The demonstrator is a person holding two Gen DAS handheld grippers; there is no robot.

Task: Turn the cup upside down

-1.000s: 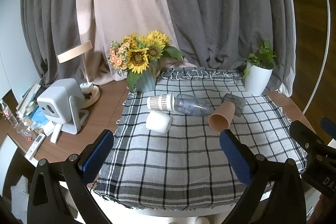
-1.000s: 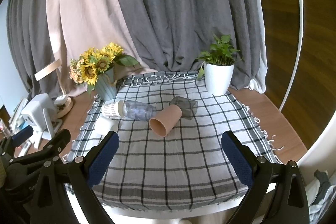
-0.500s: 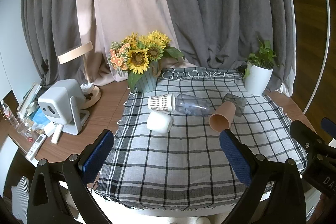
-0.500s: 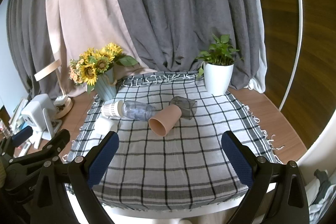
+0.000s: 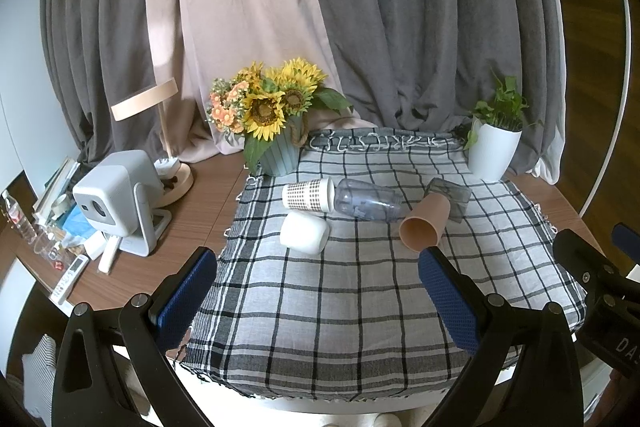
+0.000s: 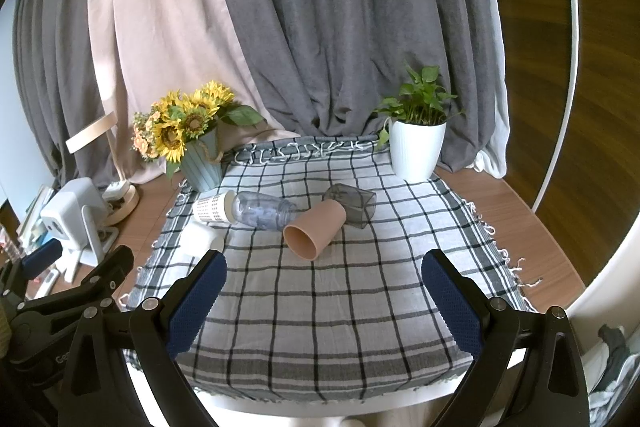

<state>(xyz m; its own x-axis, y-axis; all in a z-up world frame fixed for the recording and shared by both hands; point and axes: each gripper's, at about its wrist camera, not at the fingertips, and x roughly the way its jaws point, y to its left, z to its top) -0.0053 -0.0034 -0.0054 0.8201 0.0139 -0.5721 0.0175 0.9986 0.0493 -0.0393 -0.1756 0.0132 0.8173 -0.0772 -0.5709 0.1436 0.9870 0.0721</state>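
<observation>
Several cups lie on their sides on a checked cloth point(image 5: 360, 307): a tan cup point(image 5: 424, 223) point(image 6: 314, 227) with its mouth toward me, a white cup point(image 5: 304, 231) point(image 6: 200, 241), a dotted paper cup point(image 5: 308, 195) point(image 6: 212, 207), a clear bluish cup point(image 5: 368, 205) point(image 6: 264, 213) and a dark grey cup point(image 5: 450, 195) point(image 6: 352, 203). My left gripper point(image 5: 316, 291) is open and empty over the cloth's near edge. My right gripper point(image 6: 324, 295) is open and empty, also near the front edge. Both are well short of the cups.
A sunflower vase point(image 5: 280, 155) stands at the cloth's back left, a white plant pot point(image 5: 494, 155) at the back right. A white projector point(image 5: 116, 199), a lamp and clutter sit on the wooden table to the left. Curtains hang behind.
None of the cups has moved. Both grippers stay open and nearly still, with only a slight shift of view.
</observation>
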